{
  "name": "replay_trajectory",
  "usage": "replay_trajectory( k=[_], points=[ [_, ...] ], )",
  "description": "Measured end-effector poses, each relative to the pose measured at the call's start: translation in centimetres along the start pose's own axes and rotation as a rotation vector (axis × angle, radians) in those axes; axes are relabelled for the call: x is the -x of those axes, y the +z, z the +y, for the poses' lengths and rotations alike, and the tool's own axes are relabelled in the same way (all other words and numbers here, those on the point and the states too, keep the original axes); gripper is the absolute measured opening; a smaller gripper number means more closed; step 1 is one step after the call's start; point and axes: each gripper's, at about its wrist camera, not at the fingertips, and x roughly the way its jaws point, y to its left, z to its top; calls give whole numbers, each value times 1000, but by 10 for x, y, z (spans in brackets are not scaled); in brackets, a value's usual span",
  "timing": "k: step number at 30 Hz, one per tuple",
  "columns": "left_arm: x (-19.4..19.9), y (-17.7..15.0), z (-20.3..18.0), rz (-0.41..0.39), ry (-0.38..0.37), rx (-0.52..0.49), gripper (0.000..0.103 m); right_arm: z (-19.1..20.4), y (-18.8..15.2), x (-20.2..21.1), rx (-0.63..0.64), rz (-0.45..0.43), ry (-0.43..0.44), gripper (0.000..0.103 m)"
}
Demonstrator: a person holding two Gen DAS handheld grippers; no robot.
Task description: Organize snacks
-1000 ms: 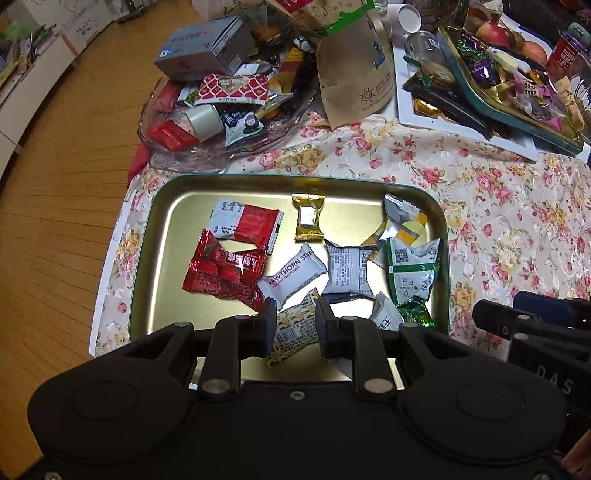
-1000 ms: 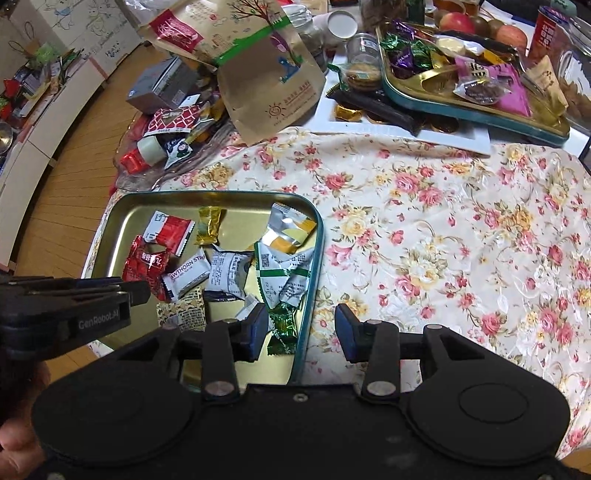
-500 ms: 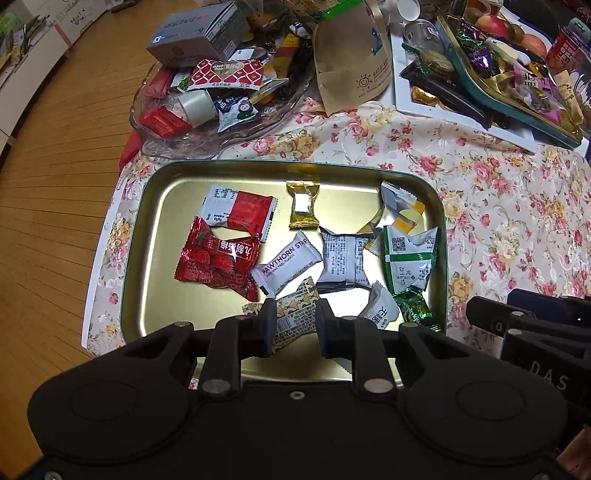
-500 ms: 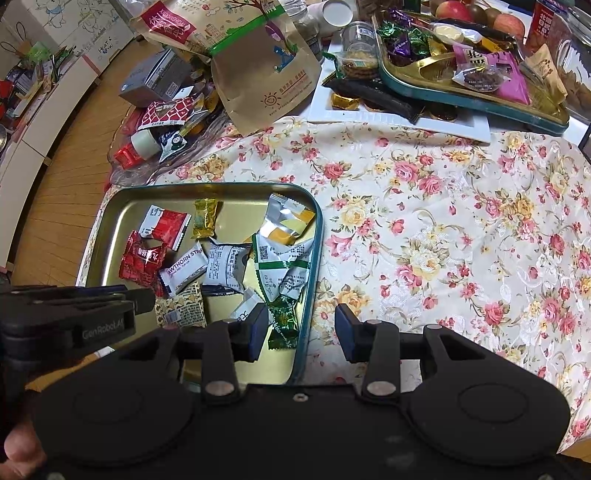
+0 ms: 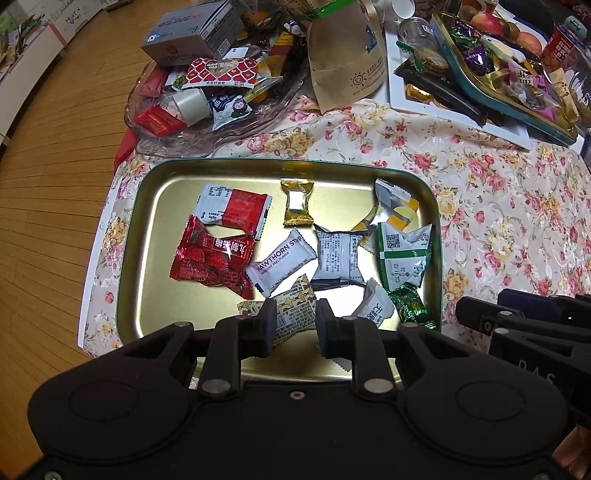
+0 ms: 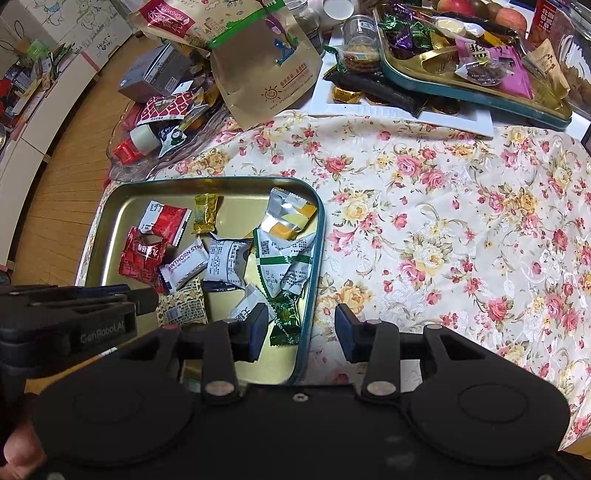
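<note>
A gold metal tray point(image 5: 162, 206) with a teal rim point(image 6: 320, 236) holds several wrapped snacks: a red strawberry packet point(image 5: 212, 258), a white Hawthorn strip point(image 5: 282, 262), a gold candy point(image 5: 297, 201), a green-and-white packet point(image 5: 404, 254), a small green candy point(image 6: 286, 321). My left gripper point(image 5: 294, 328) is open and empty above the tray's near side, over a patterned packet point(image 5: 293, 306). My right gripper point(image 6: 301, 328) is open and empty above the tray's right rim.
A glass dish point(image 5: 192, 129) of assorted snacks and a grey box point(image 5: 192, 31) sit at the back left. A brown paper bag point(image 6: 266, 70) stands behind. A second teal tray point(image 6: 476, 96) of sweets rests on a white board point(image 6: 399, 110). Floral tablecloth point(image 6: 461, 229) spreads to the right.
Both grippers have pulled back and up a little, so the tray and table look smaller and farther. Both stay open. The snacks have not moved.
</note>
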Motion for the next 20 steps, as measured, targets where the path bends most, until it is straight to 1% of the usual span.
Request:
replay_trajectory(
  k=[12,20],
  points=[
    [-2,1,6,18,-2,36,30,2,-1,-2,6,7,3,43],
    [-2,0,5,15,1,33,30,3,-1,-4,7,16,1,43]
  ],
)
